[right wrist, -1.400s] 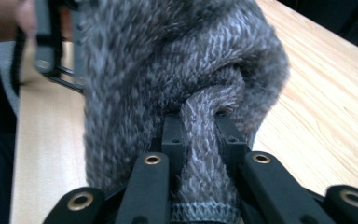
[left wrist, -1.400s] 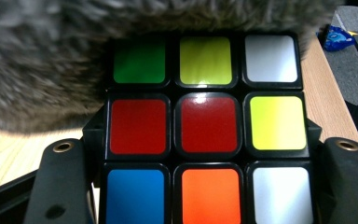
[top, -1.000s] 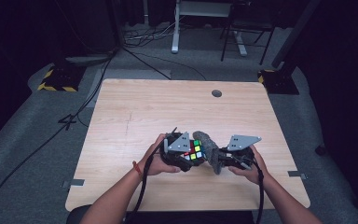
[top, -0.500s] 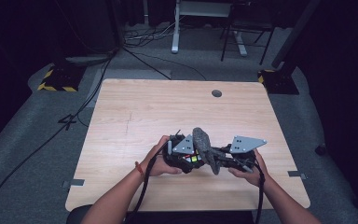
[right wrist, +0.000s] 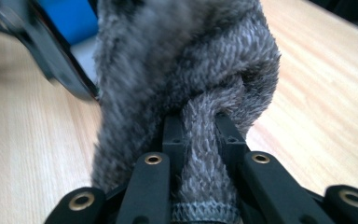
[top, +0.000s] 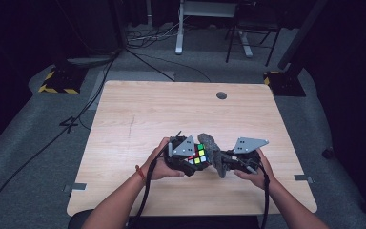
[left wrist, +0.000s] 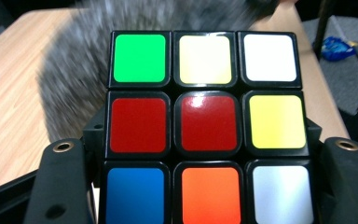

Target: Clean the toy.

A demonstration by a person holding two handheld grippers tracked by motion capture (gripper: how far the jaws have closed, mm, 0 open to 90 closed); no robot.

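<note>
A Rubik's cube (top: 198, 155) is held just above the wooden table (top: 162, 114) near its front edge, and my left gripper (top: 190, 160) is shut on it. In the left gripper view the cube (left wrist: 207, 121) sits between the two black jaws, showing a mixed face with red in the centre. My right gripper (top: 228, 160) is shut on a grey fuzzy cloth (top: 213, 149), which lies against the cube's right side. In the right gripper view the cloth (right wrist: 191, 70) bunches out from my right gripper (right wrist: 204, 126), with the cube's blue face (right wrist: 74, 16) behind it.
A round cable hole (top: 221, 95) sits near the table's far edge. Bare wood stretches behind and to both sides of the hands. On the floor beyond are cables (top: 147, 52), a desk frame (top: 178, 28) and a striped base (top: 57, 81).
The cloth swept up over the top of the cube half a second ago and has come back to its right side; the coloured top face shows again. The left hand stayed put.
</note>
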